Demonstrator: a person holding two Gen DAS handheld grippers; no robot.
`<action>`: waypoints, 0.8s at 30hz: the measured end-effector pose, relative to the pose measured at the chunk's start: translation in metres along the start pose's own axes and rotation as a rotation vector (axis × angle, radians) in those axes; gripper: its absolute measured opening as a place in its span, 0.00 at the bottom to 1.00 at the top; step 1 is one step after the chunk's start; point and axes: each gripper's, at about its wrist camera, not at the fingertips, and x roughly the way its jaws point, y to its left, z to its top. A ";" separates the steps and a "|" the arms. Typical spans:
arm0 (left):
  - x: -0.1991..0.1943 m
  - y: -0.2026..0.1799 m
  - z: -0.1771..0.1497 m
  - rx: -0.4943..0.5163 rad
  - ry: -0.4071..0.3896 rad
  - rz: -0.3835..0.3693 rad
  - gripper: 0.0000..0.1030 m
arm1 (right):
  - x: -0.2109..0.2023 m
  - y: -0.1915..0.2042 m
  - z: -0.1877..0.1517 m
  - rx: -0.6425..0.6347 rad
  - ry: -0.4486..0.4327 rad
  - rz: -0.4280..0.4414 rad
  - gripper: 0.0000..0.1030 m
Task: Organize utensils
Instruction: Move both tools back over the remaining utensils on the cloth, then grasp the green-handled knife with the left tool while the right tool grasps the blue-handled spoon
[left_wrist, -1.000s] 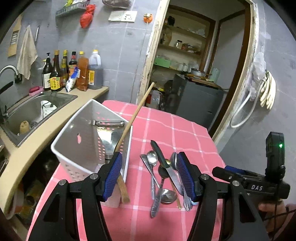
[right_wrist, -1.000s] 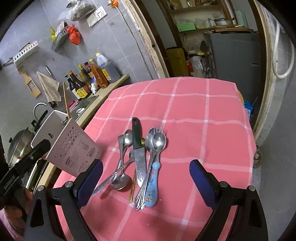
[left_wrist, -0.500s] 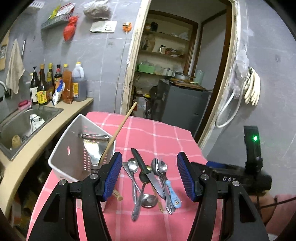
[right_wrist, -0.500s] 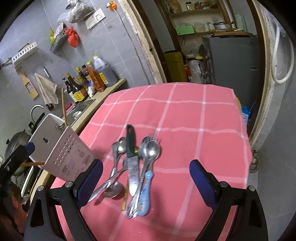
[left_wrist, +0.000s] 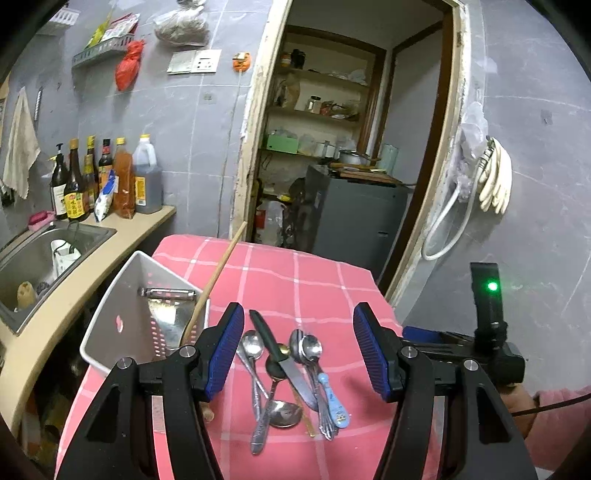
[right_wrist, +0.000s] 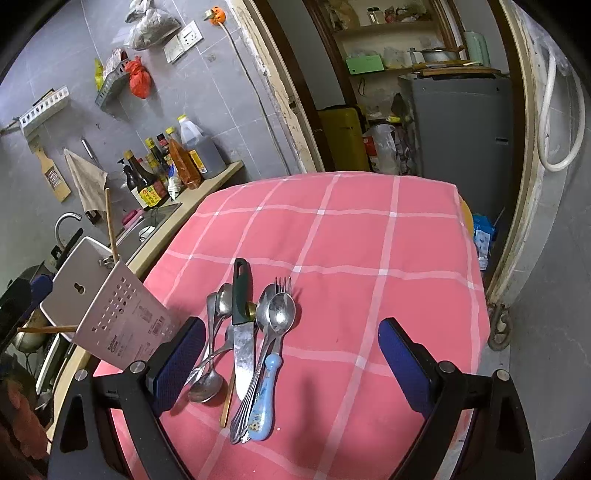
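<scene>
A pile of utensils lies on the pink checked tablecloth (right_wrist: 369, 240): a green-handled knife (right_wrist: 242, 325), several spoons (right_wrist: 280, 314), a fork and a blue-handled spoon (right_wrist: 264, 402). The pile also shows in the left wrist view (left_wrist: 288, 373). A white perforated utensil holder (left_wrist: 144, 317) stands at the table's left edge and holds a metal spatula and a wooden stick (left_wrist: 218, 273); it shows in the right wrist view (right_wrist: 110, 317). My left gripper (left_wrist: 299, 354) is open above the pile. My right gripper (right_wrist: 291, 365) is open, just short of the pile.
A counter with a steel sink (left_wrist: 33, 254) and several sauce bottles (left_wrist: 107, 181) runs along the left. A doorway with shelves and a grey cabinet (left_wrist: 354, 214) lies beyond the table's far edge. White hose (left_wrist: 447, 229) hangs on the right wall.
Both grippers have drawn back and up from the table, so the pile and holder look smaller and lower. Both stay open. The utensils have not moved.
</scene>
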 end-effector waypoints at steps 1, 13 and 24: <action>0.001 -0.003 0.000 0.011 -0.001 -0.003 0.54 | 0.001 -0.001 0.001 -0.001 -0.002 0.002 0.92; 0.049 -0.005 -0.004 -0.026 0.080 -0.013 0.54 | 0.023 -0.010 0.009 -0.042 0.032 0.031 0.76; 0.135 0.027 -0.026 -0.199 0.274 0.029 0.53 | 0.075 -0.022 0.010 -0.066 0.143 0.116 0.49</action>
